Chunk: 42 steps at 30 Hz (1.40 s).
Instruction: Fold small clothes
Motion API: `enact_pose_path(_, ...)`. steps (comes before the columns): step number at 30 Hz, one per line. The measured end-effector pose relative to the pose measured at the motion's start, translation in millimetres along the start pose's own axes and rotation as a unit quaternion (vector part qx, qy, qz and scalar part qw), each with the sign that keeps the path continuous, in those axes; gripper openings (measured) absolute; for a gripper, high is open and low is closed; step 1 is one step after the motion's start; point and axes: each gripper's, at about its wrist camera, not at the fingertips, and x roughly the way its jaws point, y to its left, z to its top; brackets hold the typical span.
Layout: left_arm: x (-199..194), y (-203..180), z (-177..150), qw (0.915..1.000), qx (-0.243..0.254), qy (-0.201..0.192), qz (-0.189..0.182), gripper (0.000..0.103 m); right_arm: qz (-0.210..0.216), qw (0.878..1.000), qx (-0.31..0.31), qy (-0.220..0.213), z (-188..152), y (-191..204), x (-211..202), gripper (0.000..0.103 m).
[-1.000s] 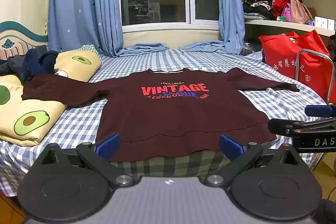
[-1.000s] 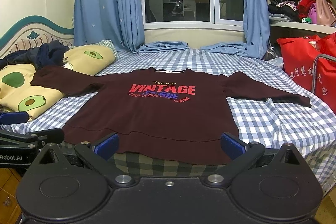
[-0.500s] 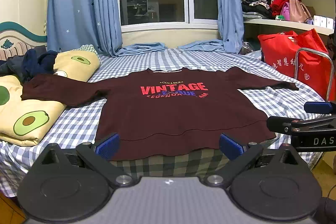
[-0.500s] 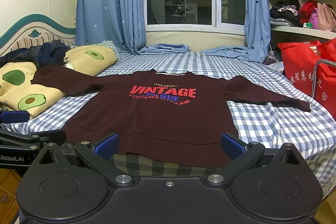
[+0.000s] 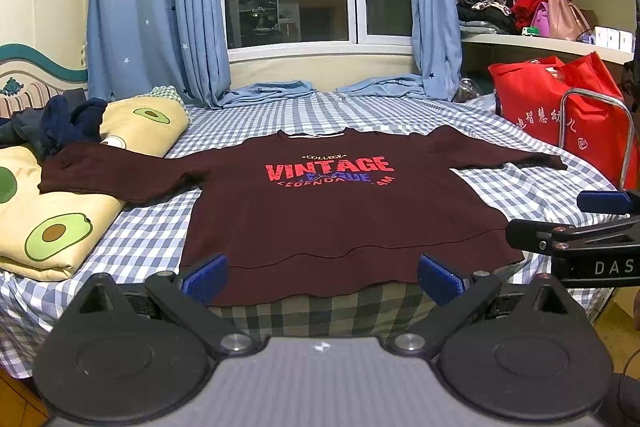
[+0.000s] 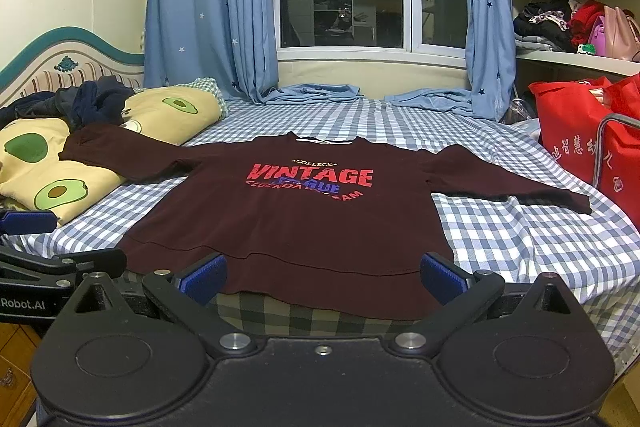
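Your maroon sweatshirt [image 5: 340,211] is laid out flat, front side up, on the blue-and-white checked bed [image 5: 152,239], with the red "VINTAGE" print readable from both wrist cams. Its hem runs right along the near edge of the mattress and droops a little over it, and both sleeves are spread straight out to the sides. The left sleeve [image 6: 120,151] ends up draped onto the avocado-print bedding [image 6: 48,179], while the right sleeve [image 6: 508,183] lies flat on the sheet, pointing toward the red bags [image 6: 580,131]. You've got the left gripper [image 5: 322,279] hanging just off the bed edge in front of the hem, jaws spread wide with the 2 blue pads [image 5: 204,279] well apart and nothing between them. Same deal with the right gripper [image 6: 322,277]: wide apart, empty, parked in front of the hem and not touching the fabric as far as I can tell. Each cam also catches the other gripper poking in from the side. Some dark clothes [image 5: 60,123] are piled at the headboard end, and blue star curtains [image 5: 160,7] frame the window behind.
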Motion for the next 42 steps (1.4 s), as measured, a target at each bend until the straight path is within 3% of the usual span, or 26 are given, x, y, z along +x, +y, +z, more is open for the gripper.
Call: enact_pose_path(42,-2.2,4.7,-1.4,1.0000,-0.003,-0.001,-0.005,0.102,0.001,1.000,-0.001,0.000,-0.1,0.1,-0.3,0.103)
